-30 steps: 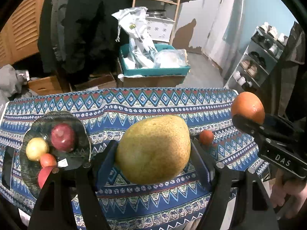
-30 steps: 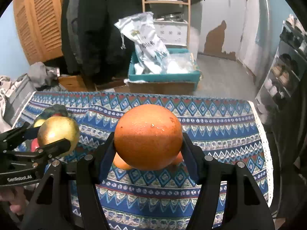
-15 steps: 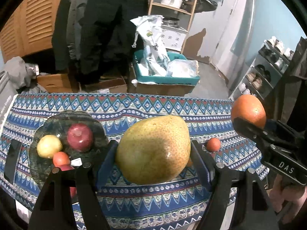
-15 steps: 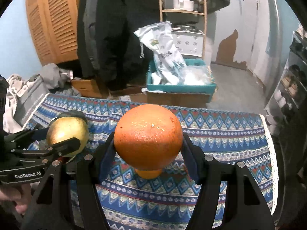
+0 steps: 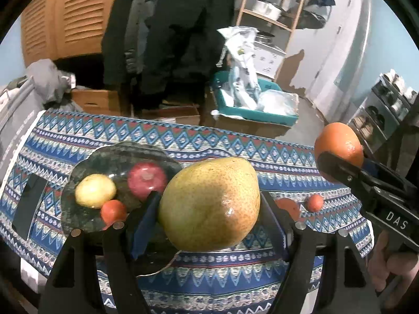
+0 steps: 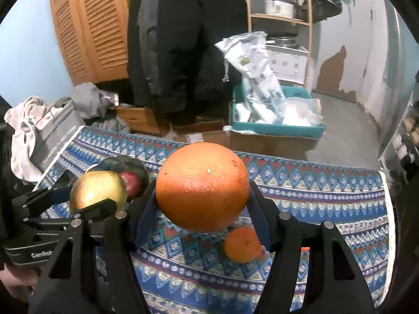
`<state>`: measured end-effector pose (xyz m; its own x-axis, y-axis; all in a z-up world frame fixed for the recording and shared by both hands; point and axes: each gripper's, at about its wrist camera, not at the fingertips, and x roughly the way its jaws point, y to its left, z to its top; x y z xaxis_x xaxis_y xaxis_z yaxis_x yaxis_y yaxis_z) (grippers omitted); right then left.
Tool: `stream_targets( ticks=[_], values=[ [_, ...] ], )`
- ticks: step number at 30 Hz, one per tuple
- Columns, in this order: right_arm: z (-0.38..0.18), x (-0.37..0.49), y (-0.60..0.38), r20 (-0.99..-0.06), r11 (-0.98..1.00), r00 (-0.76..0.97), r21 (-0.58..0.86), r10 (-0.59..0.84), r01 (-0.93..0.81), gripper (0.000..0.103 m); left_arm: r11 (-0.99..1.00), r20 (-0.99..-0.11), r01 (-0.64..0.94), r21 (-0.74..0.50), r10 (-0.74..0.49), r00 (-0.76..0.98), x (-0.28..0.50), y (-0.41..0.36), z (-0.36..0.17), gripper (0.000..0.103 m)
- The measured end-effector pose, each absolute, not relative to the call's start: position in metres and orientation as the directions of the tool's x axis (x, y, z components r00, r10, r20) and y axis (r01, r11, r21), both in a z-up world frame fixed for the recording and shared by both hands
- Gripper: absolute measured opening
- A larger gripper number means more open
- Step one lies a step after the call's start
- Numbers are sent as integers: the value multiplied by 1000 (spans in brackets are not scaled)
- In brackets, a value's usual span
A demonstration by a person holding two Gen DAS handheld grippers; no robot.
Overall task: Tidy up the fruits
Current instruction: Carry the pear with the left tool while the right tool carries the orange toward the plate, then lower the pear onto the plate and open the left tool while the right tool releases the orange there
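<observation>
My left gripper (image 5: 209,209) is shut on a large yellow-green pear (image 5: 209,204) and holds it above the table, just right of a dark green plate (image 5: 104,162). The plate holds a yellow fruit (image 5: 94,190), a red apple (image 5: 146,179) and a small orange-red fruit (image 5: 113,210). My right gripper (image 6: 203,196) is shut on a big orange (image 6: 202,186), held above the patterned cloth. It also shows in the left wrist view (image 5: 339,147). A small orange (image 6: 242,244) lies on the cloth below it. The pear shows in the right wrist view (image 6: 98,193).
A small red fruit (image 5: 315,202) and another orange fruit (image 5: 288,206) lie on the blue patterned tablecloth (image 5: 209,141). Behind the table stand a teal bin with bags (image 5: 251,102), cardboard boxes, hanging dark coats and a wooden shelf.
Both grippers have moved left with their fruit still held. The plate now sits closer to the pear in the left wrist view.
</observation>
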<state>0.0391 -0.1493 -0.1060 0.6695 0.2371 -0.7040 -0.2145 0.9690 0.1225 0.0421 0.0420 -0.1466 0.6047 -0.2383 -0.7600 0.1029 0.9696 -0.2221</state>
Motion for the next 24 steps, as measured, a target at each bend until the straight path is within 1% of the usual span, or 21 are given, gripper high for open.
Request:
stream_targets(
  ticks=[5, 15, 24],
  values=[
    [-114, 50, -126, -714, 959, 647, 136, 269, -248, 65, 973, -764, 54, -224, -210, 610, 41, 68, -151, 77],
    [-127, 66, -74, -731, 935, 601, 148, 323, -322, 65, 984, -781, -33, -174, -118, 613, 40, 115, -165, 77],
    [-147, 74, -29, -768, 911, 535, 151, 352, -383, 65, 980, -802, -117, -163, -62, 594, 40, 157, -179, 77]
  ],
)
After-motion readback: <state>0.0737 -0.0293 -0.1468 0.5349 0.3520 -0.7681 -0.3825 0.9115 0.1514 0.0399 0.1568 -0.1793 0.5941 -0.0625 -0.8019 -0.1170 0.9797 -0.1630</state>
